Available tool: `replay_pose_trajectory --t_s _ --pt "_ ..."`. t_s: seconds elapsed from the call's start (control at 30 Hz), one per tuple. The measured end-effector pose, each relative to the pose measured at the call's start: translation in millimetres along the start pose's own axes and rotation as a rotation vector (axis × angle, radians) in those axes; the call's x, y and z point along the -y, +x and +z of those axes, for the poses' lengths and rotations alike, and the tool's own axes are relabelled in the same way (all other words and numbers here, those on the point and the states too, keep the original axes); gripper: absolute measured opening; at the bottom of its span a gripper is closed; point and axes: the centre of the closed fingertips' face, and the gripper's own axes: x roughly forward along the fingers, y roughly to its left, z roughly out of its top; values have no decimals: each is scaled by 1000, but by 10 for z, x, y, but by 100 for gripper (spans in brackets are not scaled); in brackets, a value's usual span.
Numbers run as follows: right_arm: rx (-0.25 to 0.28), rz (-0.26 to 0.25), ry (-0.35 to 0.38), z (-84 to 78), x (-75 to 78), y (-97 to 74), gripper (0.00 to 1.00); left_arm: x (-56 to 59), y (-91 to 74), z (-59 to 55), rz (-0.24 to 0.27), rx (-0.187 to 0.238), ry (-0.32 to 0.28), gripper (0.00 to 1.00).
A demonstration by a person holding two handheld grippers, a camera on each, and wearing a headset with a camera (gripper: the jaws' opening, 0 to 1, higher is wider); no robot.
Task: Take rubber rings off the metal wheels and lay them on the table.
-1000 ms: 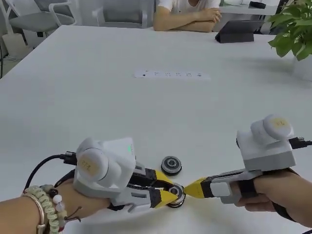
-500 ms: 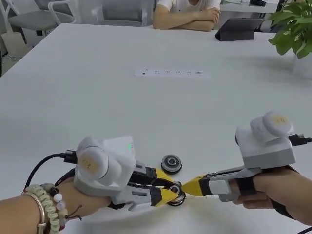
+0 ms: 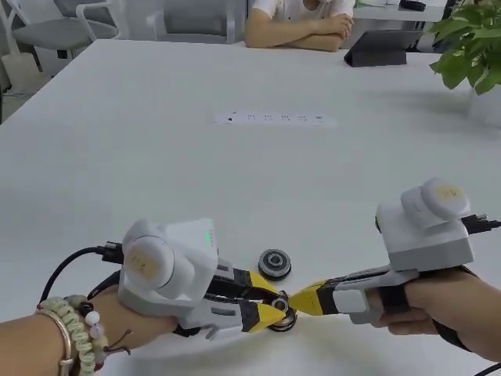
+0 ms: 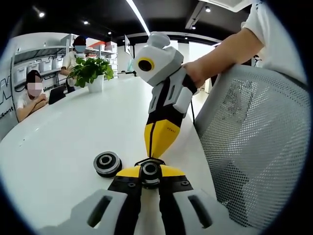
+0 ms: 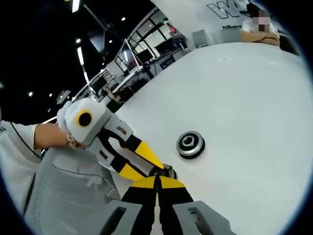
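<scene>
The left tongs (image 3: 275, 310) are closed on a wheel (image 3: 282, 312) low on the white worktop (image 3: 156, 141). In the head view their yellow tips cover most of the wheel, and only its right edge shows. In the left gripper view the wheel (image 4: 149, 172) sits between the tips of the left tongs (image 4: 149, 167), and its lower half is hidden.

The right tongs (image 3: 297, 301) reach the wheel from its right, with the jaws pressed together and the tip at the rim. In the left gripper view a thin dark ring (image 4: 145, 160) makes an arc just above the wheel, up to the tip of the right tongs (image 4: 155, 154). Whether the tip pinches the ring is too small to tell. In the right gripper view the right tongs (image 5: 157, 180) hide nearly all of the wheel (image 5: 170, 172), and the left tongs (image 5: 155, 169) touch it from the left.

A second wheel (image 3: 274, 262) with a dark band around it lies flat just behind the wheel, not touching it.

Far behind the wheel lies a white power strip (image 3: 275, 119); its markings cannot be read. Beyond it a seated person (image 3: 301, 23) is cut off by the top edge, and a plant (image 3: 473, 43) is cut off at the right. On a wall in the right gripper view, large letters (image 5: 217, 8) begin with "W"; the rest is cut off.
</scene>
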Motion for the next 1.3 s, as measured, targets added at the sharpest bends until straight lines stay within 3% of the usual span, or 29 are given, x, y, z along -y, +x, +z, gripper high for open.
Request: replay_pose_trajectory --t_s 0.27,0.67,1.03,1.23,1.3 --pt "12 19 -3 27 -41 5 0 1 2 1 4 0 -2 7" --pt "-37 -42 -4 -49 41 36 0 0 10 11 7 14 -16 7" --pt "-36 -59 10 -58 76 13 0 5 4 25 -13 -43 -43 9" --pt "-31 -59 9 -40 78 -9 0 -21 -84 213 -25 6 -49 13" --pt "-27 -57 13 -34 76 -20 0 -33 -122 249 -24 2 -11 17"
